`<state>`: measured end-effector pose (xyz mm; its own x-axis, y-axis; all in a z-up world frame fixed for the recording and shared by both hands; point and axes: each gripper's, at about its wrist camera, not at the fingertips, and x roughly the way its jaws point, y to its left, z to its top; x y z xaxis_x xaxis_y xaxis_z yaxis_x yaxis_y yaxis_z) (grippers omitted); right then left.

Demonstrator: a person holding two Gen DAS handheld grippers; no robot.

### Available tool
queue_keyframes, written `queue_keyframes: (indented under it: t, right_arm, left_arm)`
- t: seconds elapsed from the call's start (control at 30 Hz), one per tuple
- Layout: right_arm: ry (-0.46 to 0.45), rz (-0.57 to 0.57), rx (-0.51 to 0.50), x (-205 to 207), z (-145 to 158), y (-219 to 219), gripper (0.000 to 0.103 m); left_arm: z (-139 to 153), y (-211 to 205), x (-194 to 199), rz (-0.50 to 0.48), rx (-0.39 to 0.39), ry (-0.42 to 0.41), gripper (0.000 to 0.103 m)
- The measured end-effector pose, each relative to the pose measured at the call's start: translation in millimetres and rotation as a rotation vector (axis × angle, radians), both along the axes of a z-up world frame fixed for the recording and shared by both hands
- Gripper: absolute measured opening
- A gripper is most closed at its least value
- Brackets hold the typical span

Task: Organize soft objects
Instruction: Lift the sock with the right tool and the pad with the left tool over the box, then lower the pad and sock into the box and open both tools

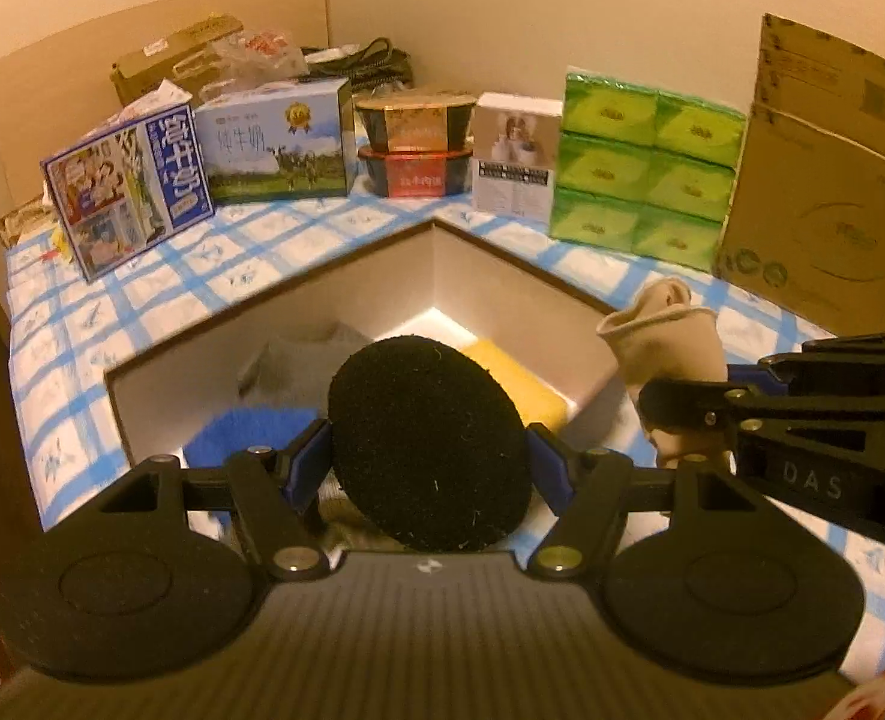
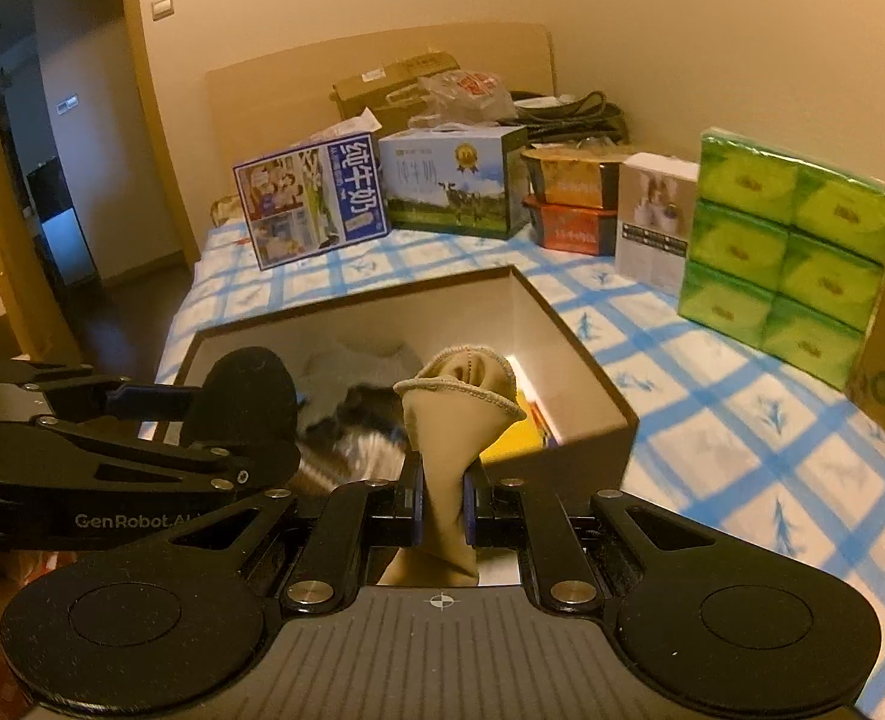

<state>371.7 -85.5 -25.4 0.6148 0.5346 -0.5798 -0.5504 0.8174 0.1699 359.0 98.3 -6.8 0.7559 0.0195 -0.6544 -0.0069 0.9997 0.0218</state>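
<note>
My left gripper [image 1: 430,462] is shut on a round black pad [image 1: 430,444] and holds it above the open brown cardboard box [image 1: 484,246]. It shows at the left of the right wrist view [image 2: 244,396]. My right gripper [image 2: 442,510] is shut on a beige sock [image 2: 451,414], held upright over the box's near edge [image 2: 586,456]. The sock also shows in the left wrist view [image 1: 670,342]. Inside the box lie a grey cloth [image 1: 298,360], a yellow sponge [image 1: 520,384] and a blue item [image 1: 244,432].
The box sits on a blue-and-white checked cover [image 2: 712,408]. Milk cartons [image 2: 316,204], stacked bowls [image 2: 568,204], a white box [image 2: 652,222], green tissue packs [image 2: 784,252] and a large cardboard carton [image 1: 832,180] line the far side. A dark doorway [image 2: 40,150] is at left.
</note>
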Motion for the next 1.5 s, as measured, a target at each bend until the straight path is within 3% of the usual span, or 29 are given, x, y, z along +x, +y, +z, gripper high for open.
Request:
queue_keyframes:
  t: [0.37,0.63,0.93,1.17,1.5]
  right_arm:
    - [0.017,0.033,0.012,86.7,-3.2,26.4,0.013]
    - [0.054,0.048,-0.018,125.9,-20.3,41.9,0.013]
    - [0.096,0.028,-0.007,159.6,-36.0,48.8,0.013]
    - [0.111,0.013,-0.004,175.9,-45.8,50.6,0.013]
    - [0.125,0.006,0.008,187.0,-51.7,49.5,0.013]
  left_arm:
    - [-6.6,21.8,76.7,-0.012,-0.007,0.012,0.067]
    - [-20.7,22.3,111.9,-0.039,0.029,0.045,0.067]
    - [-33.8,31.8,143.7,-0.036,0.050,0.057,0.068]
    - [-44.4,44.4,163.4,-0.009,0.021,0.065,0.068]
    - [-55.9,52.5,171.5,0.009,0.008,0.099,0.074]
